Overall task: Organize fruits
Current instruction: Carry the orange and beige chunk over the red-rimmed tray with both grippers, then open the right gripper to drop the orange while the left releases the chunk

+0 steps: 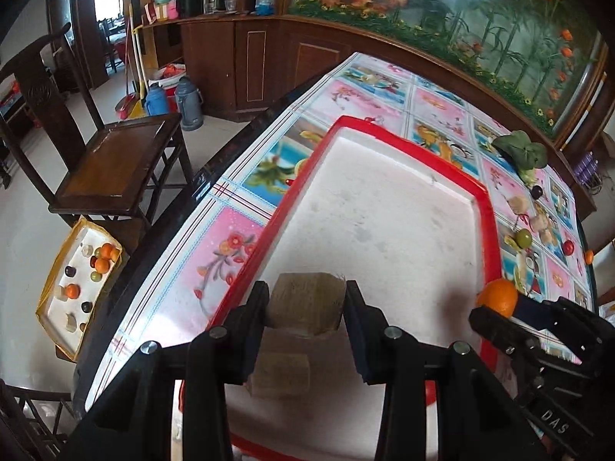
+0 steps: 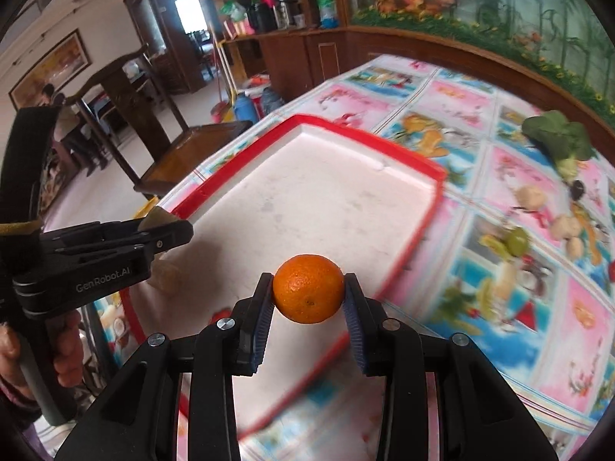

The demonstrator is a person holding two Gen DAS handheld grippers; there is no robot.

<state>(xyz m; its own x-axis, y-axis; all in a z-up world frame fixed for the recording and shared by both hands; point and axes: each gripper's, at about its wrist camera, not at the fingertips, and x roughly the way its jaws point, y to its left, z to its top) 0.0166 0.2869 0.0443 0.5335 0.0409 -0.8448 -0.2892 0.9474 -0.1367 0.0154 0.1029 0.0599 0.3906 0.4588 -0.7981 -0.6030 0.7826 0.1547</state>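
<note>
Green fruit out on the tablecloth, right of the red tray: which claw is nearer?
Right. The right claw, shut on the orange, is at the tray's right rim, nearer the green fruit. The left claw, gripping a tan block, is inside the tray.

Tray (image 1: pixel 485 207) on table (image 1: pixel 238 230); loose fruits (image 1: pixel 523 238) right of tray; chair (image 1: pixel 115 161) left.

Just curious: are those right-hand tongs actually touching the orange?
Touching. The right wrist view shows both blue pads of the right tongs pressed against the sides of the orange, holding it above the red-rimmed tray.
</note>
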